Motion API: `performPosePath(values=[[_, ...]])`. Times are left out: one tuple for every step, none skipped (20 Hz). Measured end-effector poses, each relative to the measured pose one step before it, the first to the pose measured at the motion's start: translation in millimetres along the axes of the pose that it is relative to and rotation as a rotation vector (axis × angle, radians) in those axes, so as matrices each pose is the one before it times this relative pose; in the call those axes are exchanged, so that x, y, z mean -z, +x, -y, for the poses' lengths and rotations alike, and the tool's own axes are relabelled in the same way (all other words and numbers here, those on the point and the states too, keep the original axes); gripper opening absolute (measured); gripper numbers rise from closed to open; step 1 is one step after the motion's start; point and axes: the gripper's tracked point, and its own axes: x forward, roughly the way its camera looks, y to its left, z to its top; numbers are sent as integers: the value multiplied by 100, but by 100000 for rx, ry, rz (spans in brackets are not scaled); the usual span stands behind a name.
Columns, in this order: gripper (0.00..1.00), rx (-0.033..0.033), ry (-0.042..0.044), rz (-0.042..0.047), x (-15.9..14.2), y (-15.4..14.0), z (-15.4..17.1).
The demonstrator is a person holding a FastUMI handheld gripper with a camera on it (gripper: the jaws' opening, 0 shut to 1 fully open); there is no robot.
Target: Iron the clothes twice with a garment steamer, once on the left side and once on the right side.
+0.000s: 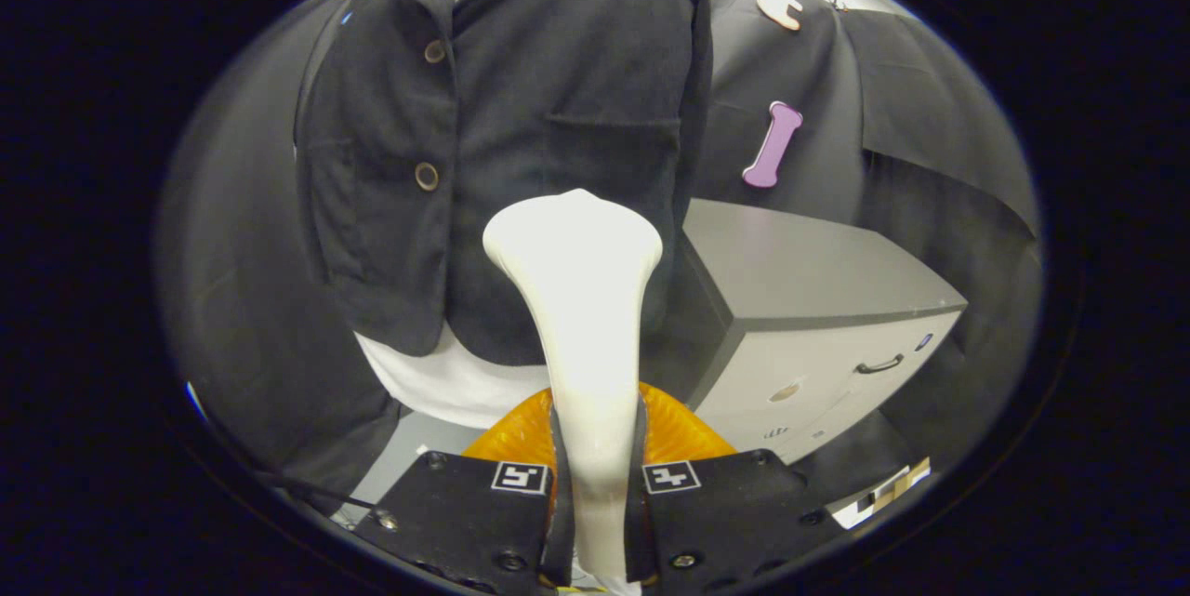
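The steamer [576, 298] is held between the fingers of the tongs [595, 484], which are pressed onto its neck from both sides, so it is pinched firmly. Its broad head rises just ahead of the fingers and is set against, or just short of, the lower front of the jacket [521, 131]; contact cannot be told for certain. The jacket hangs beyond the fingers, open over a white shirt [446, 382], whose hem shows below the dark cloth. Two buttons [427, 176] are seen on the panel to the left of the head. An orange part [521, 433], perhaps the steamer's base or hose, is seen just behind the fingers.

To the right of the tongs a cabinet [818, 298] stands near the jacket.

Several risks are judged from here. The head sits close to the jacket's middle, so a stroke begun here may fall on neither side cleanly, and one side may be passed twice while the other is missed. If the head is pushed too hard, the hanging cloth may be swung away and left unpressed. If it is swept left, the buttons may be caught by the head's edge. If it is swept right, the cabinet's corner may be struck. The neck is smooth and tapered, so it may be twisted or slid in the grip under side load.
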Motion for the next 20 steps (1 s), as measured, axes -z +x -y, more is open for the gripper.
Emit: performPosePath(values=[[24, -568, 104, 1614, -1049, -1027, -308], [24, -850, 344, 1638, -1109, -865, -381], [24, -371, 132, 1446, -893, -737, -287], [24, -552, 368, 1881, -1235, -835, -273], [24, -708, 354, 1980, -1175, -551, -402], [24, -656, 223, 1530, -1206, -713, -514], [24, -805, 442, 1611, -1224, -720, -689], [24, -716, 231, 1664, -1093, -568, -610], [24, -729, 492, 1801, -1362, -632, -638], [24, -754, 194, 1889, -1426, -466, -617], [24, -639, 108, 2075, -1405, -379, -571], [24, -409, 99, 1947, -1415, -310, -759], [24, -527, 276, 1687, -1269, -242, -745], [24, -835, 281, 1473, -1174, -124, -724], [24, -449, -1, 1448, -1410, -142, -968], [24, -248, 185, 1401, -1253, -41, -760], [24, -132, 164, 1310, -978, -52, -789], [24, -8, 152, 1017, -881, 104, -639], [24, -386, -32, 958, -871, 53, -761], [24, -434, 113, 1031, -1027, 124, -815]])
